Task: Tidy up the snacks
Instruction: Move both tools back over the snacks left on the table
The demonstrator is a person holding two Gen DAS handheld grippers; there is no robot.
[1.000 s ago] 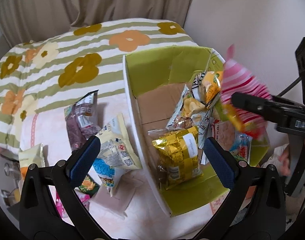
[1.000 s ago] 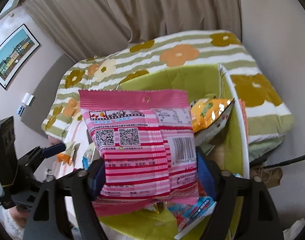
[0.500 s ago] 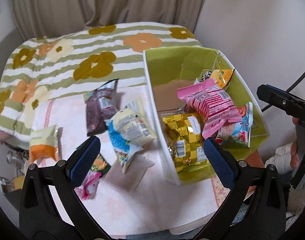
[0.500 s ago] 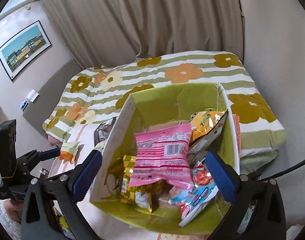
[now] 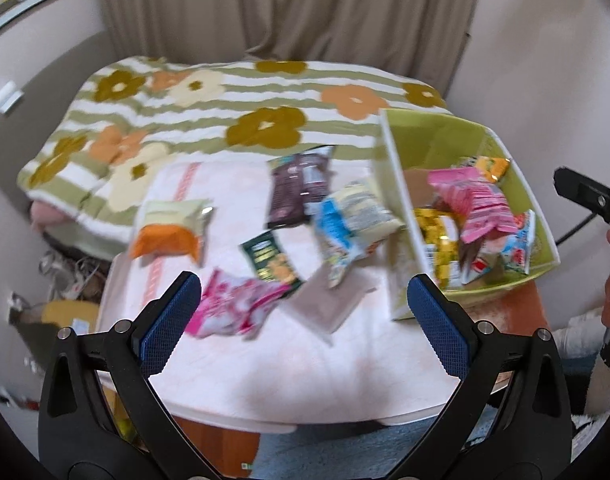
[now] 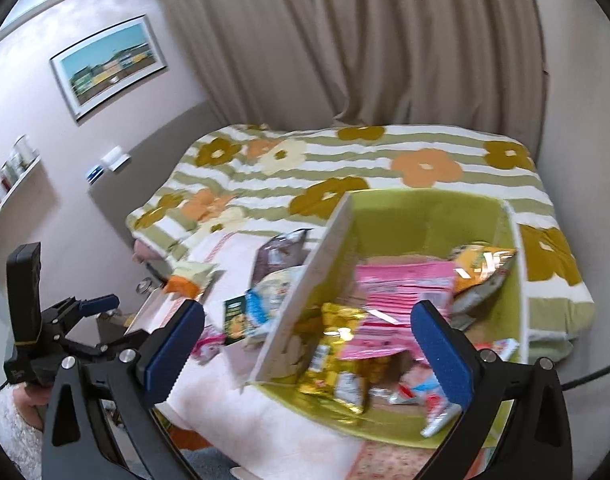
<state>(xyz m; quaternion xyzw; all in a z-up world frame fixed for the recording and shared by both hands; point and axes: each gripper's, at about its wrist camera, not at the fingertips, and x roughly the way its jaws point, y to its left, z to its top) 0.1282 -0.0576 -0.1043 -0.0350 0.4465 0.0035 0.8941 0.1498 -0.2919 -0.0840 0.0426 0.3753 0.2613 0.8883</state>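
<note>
A green box (image 5: 437,140) (image 6: 417,216) stands at the table's right and holds several snack bags, with a pink striped bag (image 5: 477,200) (image 6: 401,284) on top and a gold bag (image 6: 333,356) beside it. Loose bags lie on the pink cloth: a dark brown one (image 5: 299,184), a blue-and-cream one (image 5: 349,220), a dark green one (image 5: 271,262), a pink one (image 5: 233,306) and an orange-and-cream one (image 5: 171,226). My left gripper (image 5: 305,324) is open and empty above the table's near edge. My right gripper (image 6: 307,350) is open and empty above the box's near side.
A bed with a flowered striped blanket (image 5: 233,96) lies behind the table, with curtains (image 6: 345,40) beyond it. A wall is close on the right. A flat brownish packet (image 5: 329,306) lies on the cloth by the box. Clutter sits on the floor at the left (image 5: 65,280).
My right gripper opened and dropped the pink striped bag into the box, then drew back. My left gripper pulled back and swung left, so more of the table shows.
</note>
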